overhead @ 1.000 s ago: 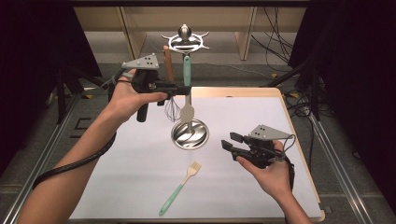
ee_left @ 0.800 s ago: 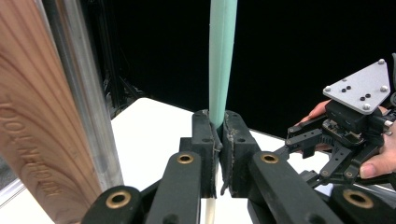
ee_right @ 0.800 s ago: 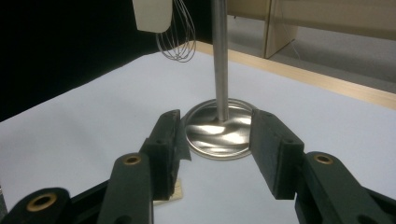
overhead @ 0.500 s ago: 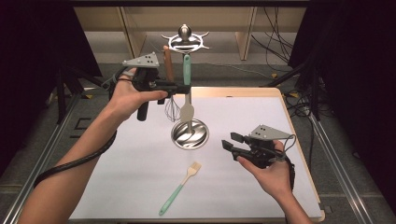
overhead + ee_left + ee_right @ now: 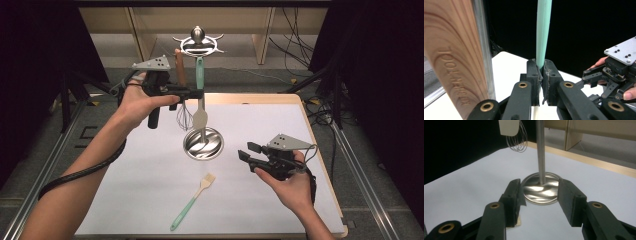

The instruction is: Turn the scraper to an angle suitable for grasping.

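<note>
Seen from the high view: a steel utensil stand rising from its round base near the far edge of the white table, with a whisk and a mint-handled spatula hanging from it, and a pastry brush lying toward the near edge. Up close in the left gripper view: a wooden handle stamped with lettering, just beside the mint handle. Dark curtains and trailing cables around the table. Left gripper clamped on the spatula's handle; right gripper gaping wide near the right edge, holding nothing, aimed at the base.
</note>
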`<state>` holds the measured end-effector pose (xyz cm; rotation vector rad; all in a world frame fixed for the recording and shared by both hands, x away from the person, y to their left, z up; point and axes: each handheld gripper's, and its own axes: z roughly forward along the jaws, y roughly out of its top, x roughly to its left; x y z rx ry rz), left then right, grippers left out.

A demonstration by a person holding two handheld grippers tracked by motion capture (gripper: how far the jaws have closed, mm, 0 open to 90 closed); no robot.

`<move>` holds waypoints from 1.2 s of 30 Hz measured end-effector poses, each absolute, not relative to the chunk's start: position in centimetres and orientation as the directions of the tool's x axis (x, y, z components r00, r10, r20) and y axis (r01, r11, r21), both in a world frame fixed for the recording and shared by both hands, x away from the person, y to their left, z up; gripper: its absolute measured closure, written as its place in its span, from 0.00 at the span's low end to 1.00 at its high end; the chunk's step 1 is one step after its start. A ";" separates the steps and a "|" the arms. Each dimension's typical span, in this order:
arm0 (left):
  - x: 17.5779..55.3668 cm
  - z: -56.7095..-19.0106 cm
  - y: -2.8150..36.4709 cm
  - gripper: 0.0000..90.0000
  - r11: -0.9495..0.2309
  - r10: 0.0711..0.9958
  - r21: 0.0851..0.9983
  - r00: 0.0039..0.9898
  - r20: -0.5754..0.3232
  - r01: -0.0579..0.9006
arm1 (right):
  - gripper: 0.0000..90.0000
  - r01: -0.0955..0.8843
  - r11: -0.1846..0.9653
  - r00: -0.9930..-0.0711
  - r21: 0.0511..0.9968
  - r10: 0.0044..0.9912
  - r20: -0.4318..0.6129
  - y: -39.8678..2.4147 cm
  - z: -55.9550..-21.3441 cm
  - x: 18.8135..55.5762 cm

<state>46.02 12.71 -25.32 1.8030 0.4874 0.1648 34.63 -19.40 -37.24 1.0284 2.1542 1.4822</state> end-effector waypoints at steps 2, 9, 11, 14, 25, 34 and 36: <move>46.0 -25.4 12.7 0.93 -0.208 0.412 0.948 0.900 -0.139 0.241 | 0.61 0.380 0.191 -0.689 0.905 0.711 0.139 -19.4 -37.3 34.6; 45.8 -25.5 12.8 0.92 -0.206 0.426 0.952 0.897 -0.120 0.226 | 0.60 0.364 0.198 -0.694 0.910 0.710 0.123 -19.5 -37.4 34.8; 45.7 -25.5 12.8 0.92 -0.208 0.433 0.953 0.895 -0.112 0.219 | 0.60 0.363 0.199 -0.694 0.910 0.709 0.122 -19.5 -37.4 34.7; 45.5 -25.7 12.8 0.88 -0.213 0.443 0.954 0.891 -0.098 0.211 | 0.60 0.364 0.200 -0.694 0.910 0.710 0.121 -19.5 -37.4 34.7; 43.6 -25.9 14.0 0.75 -0.192 0.489 0.971 0.872 -0.029 0.140 | 0.60 0.361 0.203 -0.692 0.910 0.713 0.115 -19.7 -37.7 34.8; 42.1 -25.1 14.9 0.93 -0.126 0.575 0.986 0.818 -0.018 0.110 | 0.60 0.399 0.192 -0.646 0.896 0.752 0.126 -20.9 -38.3 34.5; 42.0 -24.9 14.9 0.96 -0.103 0.589 0.989 0.808 -0.029 0.110 | 0.60 0.389 0.197 -0.657 0.900 0.744 0.121 -21.2 -38.4 34.6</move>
